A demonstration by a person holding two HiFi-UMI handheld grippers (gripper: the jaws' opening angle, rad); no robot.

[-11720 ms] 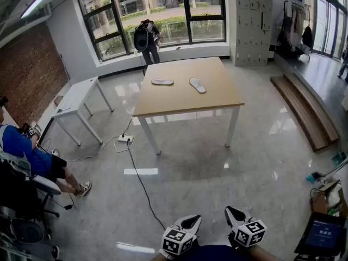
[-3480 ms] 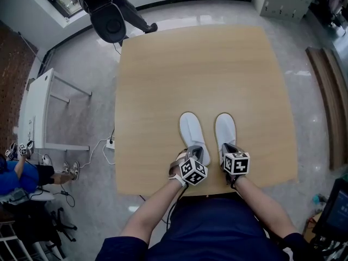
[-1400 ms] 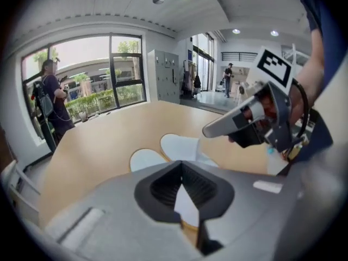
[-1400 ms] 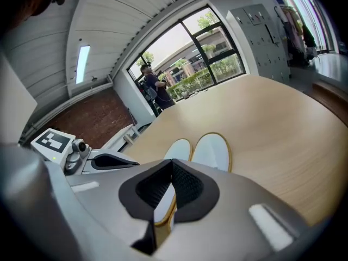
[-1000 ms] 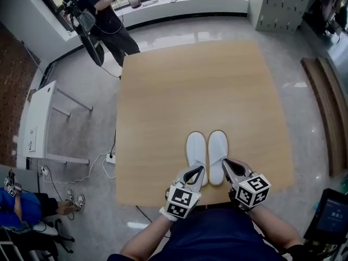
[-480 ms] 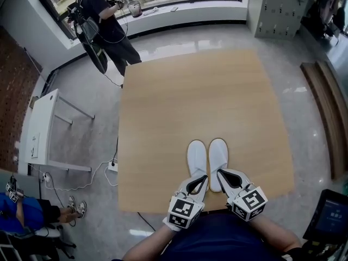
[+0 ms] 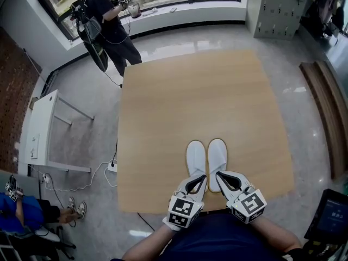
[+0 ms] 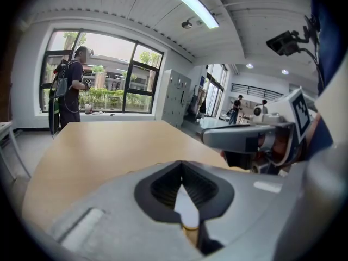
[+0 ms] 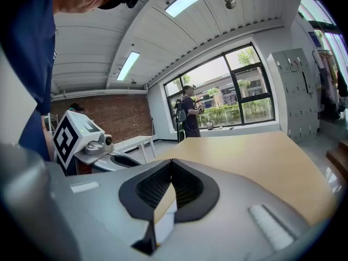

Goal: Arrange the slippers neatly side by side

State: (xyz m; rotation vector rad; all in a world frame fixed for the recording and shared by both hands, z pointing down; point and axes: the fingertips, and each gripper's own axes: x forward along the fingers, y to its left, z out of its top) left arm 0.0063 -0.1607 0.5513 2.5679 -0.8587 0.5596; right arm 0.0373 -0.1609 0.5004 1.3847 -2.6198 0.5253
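— What has moved in the last second?

— The left gripper (image 7: 200, 178) and the right gripper (image 7: 222, 175), both grey with marker cubes, have pulled back a little toward the person. The left white slipper (image 7: 196, 155) and the right white slipper (image 7: 217, 154), flat cloth ones, have stayed put.

— Where do they lie?

— On the square light-wood table (image 7: 190, 91), near its front edge. They are parallel and just beside each other, toes pointing away.

— How are the claws?

— Both are clenched, jaw tips meeting, with nothing held. The left gripper sits over the heel of the left white slipper and the right gripper over the heel of the right white slipper. Whether either touches, I cannot tell.

— Anyone else about?

— A person in dark clothes (image 7: 103, 20) stands by the window, beyond the table's far left corner.
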